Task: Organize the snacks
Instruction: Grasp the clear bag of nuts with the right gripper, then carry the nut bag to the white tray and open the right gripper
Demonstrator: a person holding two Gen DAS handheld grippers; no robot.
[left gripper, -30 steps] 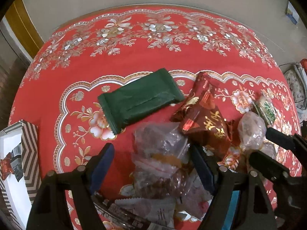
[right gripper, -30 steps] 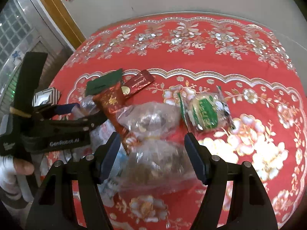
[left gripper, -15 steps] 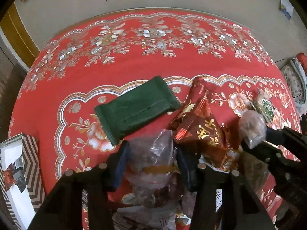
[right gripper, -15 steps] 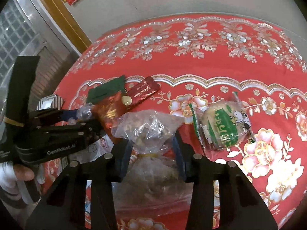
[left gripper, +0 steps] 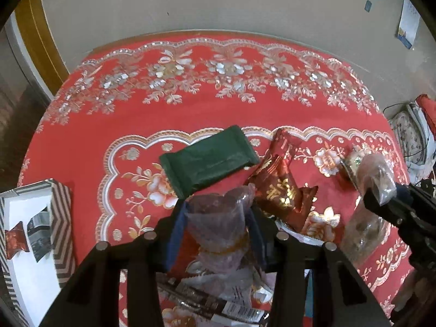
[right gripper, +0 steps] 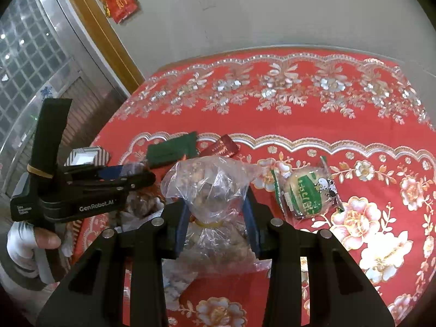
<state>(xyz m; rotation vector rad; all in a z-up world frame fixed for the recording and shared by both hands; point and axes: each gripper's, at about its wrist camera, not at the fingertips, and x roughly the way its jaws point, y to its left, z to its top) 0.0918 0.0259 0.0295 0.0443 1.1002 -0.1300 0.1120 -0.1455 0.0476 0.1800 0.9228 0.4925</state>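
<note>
My left gripper is shut on the neck of a clear plastic bag of dark snacks, tied with a yellow band, lifted over the snack pile. My right gripper is shut on a second clear bag of brown snacks, also tied with a yellow band. The right gripper shows at the right edge of the left wrist view with its bag. The left gripper shows at the left of the right wrist view. A green packet and a red gold-lettered packet lie on the red floral tablecloth.
A striped box with small packets inside stands at the table's left edge. A green-and-white wrapped cake lies right of the right gripper. More wrappers lie under the left gripper. A wall runs behind the table.
Both grippers have closed from wide open onto the necks of their clear bags and have risen with them; the table now looks farther below.
</note>
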